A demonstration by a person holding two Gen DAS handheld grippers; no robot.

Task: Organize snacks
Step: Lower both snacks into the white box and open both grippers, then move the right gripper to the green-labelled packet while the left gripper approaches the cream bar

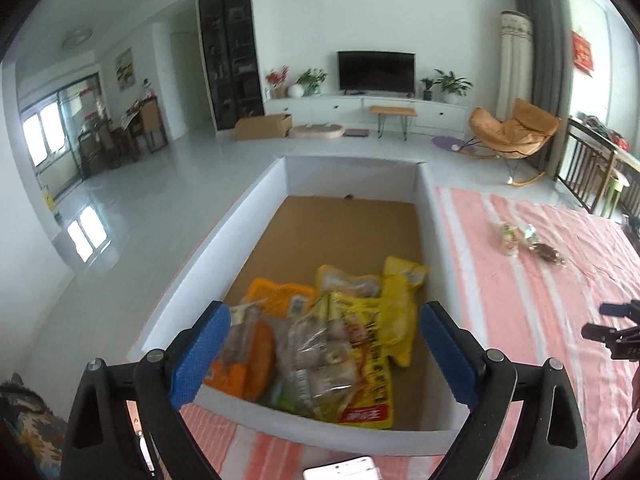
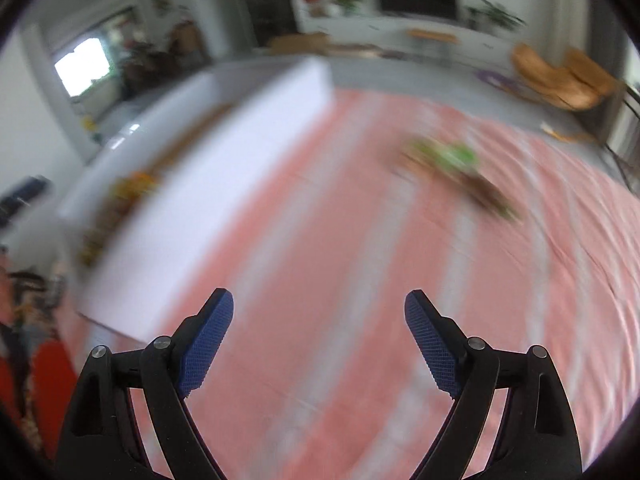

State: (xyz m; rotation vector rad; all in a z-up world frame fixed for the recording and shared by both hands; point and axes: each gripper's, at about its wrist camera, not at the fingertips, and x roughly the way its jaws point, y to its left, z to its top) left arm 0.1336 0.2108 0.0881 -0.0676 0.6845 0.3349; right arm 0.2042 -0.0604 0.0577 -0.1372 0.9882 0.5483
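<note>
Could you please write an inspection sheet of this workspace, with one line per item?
Surface: striped cloth, pink and white.
Job's things: snack bags piled in the near end of the white box; small snacks loose on the cloth, apart from the box.
Clutter: phone at the near edge.
Grippers: left gripper open above the bags, holding nothing; right gripper open over the cloth, empty.
Cables: thin cable at the right edge.
Surroundings: television, orange chair, cardboard box on the floor.
</note>
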